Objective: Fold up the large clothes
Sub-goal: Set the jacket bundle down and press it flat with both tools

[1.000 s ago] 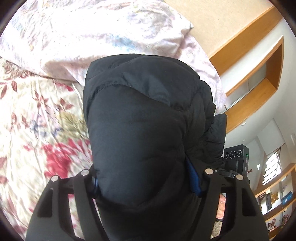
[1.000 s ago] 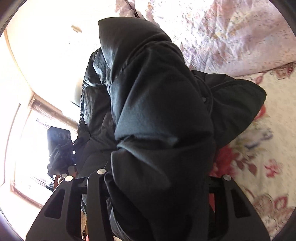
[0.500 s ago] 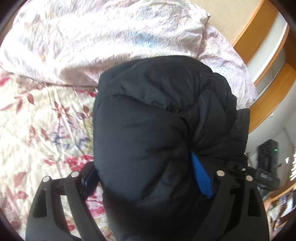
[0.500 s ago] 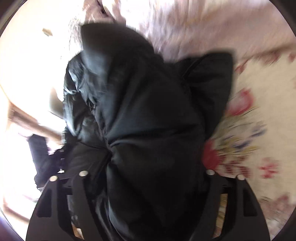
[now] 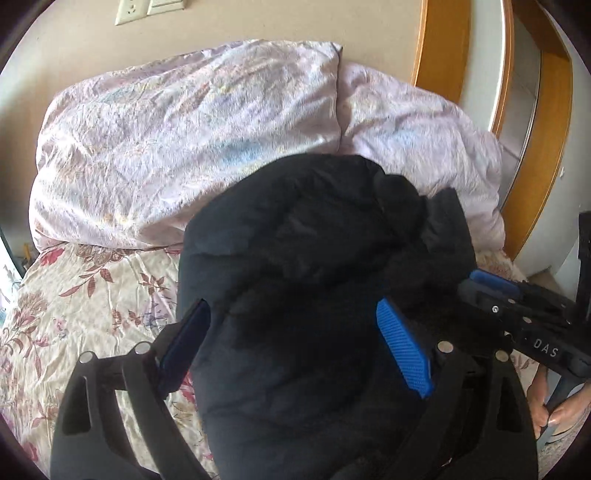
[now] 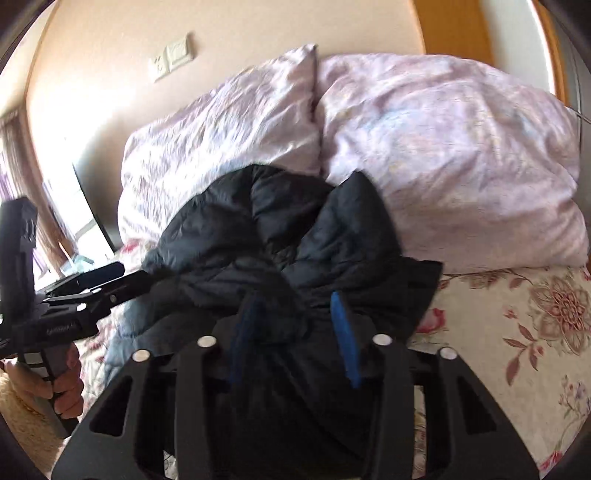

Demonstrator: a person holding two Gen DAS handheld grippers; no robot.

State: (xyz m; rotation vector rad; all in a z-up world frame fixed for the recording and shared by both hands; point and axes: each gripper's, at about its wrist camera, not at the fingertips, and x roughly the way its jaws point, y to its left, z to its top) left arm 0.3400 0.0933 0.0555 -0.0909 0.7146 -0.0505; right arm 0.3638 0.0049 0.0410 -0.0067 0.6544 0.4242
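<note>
A black puffy jacket (image 5: 314, 258) (image 6: 258, 240) lies bundled on the floral bed sheet (image 5: 74, 295), its far end against the pillows. My left gripper (image 5: 293, 306) stands wide open over the jacket's near end, both blue pads bare, the bulk of the jacket lying between and below them. My right gripper (image 6: 293, 295) is over the jacket's other side. Its jaws are closing, blurred, with jacket fabric under and between them, and both pad faces still show. Each gripper appears in the other's view, held by a hand (image 5: 554, 410) (image 6: 62, 387).
Two pale lilac pillows (image 5: 184, 147) (image 5: 417, 140) are stacked against the beige wall behind the jacket. An orange wooden frame (image 5: 439, 55) rises at the right of the bed. A wall socket (image 5: 127, 13) sits above the pillows. Floral sheet (image 6: 535, 332) lies on both sides.
Both grippers have pulled back and up from the jacket and rolled more upright. The left jaws spread off the jacket. The right jaws widened, then narrowed again.
</note>
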